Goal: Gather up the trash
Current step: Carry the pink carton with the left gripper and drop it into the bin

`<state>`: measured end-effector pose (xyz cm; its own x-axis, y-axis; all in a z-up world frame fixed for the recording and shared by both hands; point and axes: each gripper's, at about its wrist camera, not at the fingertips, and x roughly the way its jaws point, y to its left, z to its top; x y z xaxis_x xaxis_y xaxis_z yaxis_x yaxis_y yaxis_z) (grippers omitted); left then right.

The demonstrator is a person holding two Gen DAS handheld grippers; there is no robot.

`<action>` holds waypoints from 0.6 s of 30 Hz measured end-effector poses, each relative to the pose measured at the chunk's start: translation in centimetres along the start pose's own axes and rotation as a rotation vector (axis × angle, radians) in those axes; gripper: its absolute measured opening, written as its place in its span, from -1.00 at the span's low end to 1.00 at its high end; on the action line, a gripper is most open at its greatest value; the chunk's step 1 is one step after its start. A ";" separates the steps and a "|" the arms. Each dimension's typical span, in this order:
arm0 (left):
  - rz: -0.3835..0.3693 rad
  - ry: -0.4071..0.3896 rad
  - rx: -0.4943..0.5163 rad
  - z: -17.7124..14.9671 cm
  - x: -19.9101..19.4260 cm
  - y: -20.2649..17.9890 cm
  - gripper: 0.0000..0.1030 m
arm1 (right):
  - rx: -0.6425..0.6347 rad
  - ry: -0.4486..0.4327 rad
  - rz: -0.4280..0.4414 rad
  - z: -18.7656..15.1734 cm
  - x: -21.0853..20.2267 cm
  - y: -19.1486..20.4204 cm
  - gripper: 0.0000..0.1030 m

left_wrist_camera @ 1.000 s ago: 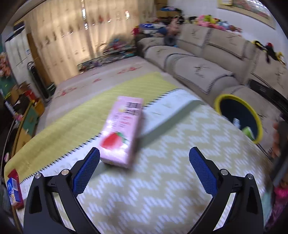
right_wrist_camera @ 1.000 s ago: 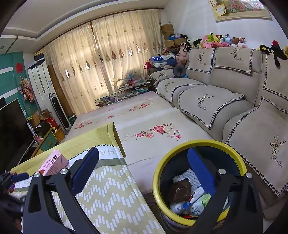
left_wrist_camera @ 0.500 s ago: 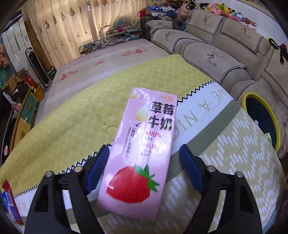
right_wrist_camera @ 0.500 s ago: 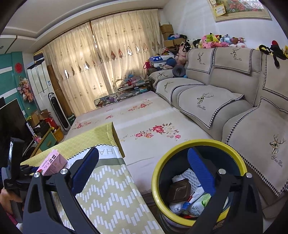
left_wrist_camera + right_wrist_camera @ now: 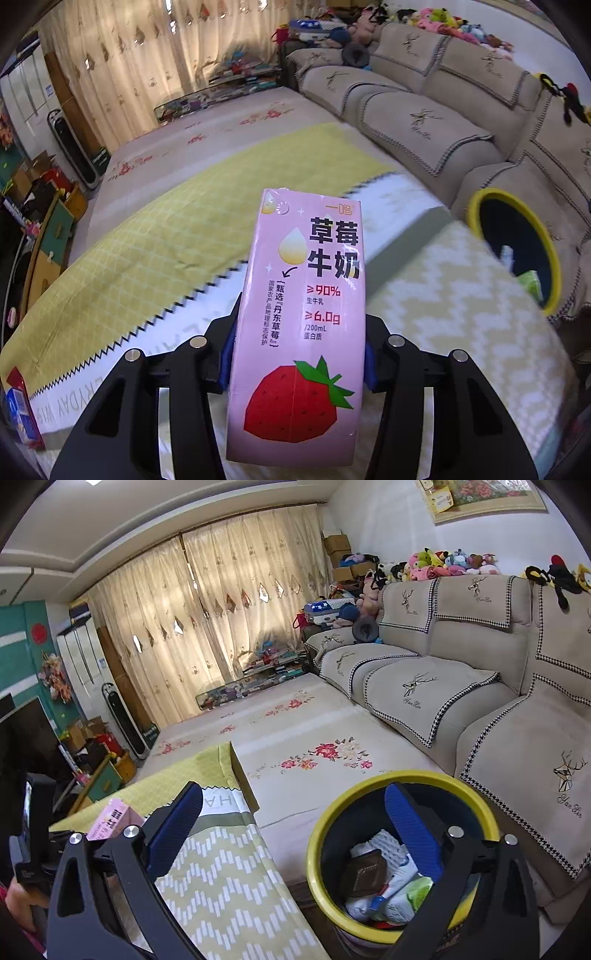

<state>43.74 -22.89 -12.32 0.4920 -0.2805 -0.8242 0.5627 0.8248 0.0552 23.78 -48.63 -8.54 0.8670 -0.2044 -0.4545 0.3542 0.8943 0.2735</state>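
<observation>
Your left hand-held gripper [image 5: 297, 354] has just been closing, and its two blue pads [image 5: 227, 354] now sit against both sides of one pink strawberry milk carton [image 5: 301, 314], which stands upright between them over the counter [image 5: 443, 295] with its zigzag-patterned cloth. Your right hand-held gripper [image 5: 295, 823] hangs wide apart with nothing between its two fingers, poised above one yellow-rimmed trash bin [image 5: 314, 849] on the floor beside the counter. Inside that bin you have several discarded items: one dark brown square piece [image 5: 364, 873], white wrappers and something light green; the exact count is hard to tell. From the right wrist view, you can see the same carton's end [image 5: 110, 818] at the far left. One small red and blue box [image 5: 20, 410] lies at the counter's left edge in the left wrist view. One sofa [image 5: 461, 672] runs along the wall.
</observation>
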 end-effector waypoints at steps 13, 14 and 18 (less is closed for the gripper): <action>-0.198 -0.001 0.197 3.2 -3.3 -17.7 -0.02 | -0.107 -0.016 -0.113 -3.3 -12.4 -9.4 0.85; -0.208 0.003 0.215 3.5 -3.0 -19.4 -0.02 | -0.089 -0.022 -0.131 -3.4 -13.0 -10.4 0.85; -0.252 0.017 0.269 4.9 -1.8 -25.7 -0.02 | 0.011 -0.042 -0.163 -3.5 -14.4 -14.4 0.85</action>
<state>31.69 -45.99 -9.50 0.3061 -0.4484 -0.8398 0.8202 0.5720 -0.0065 4.91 -57.19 -8.90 0.8112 -0.3633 -0.4582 0.4953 0.8434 0.2081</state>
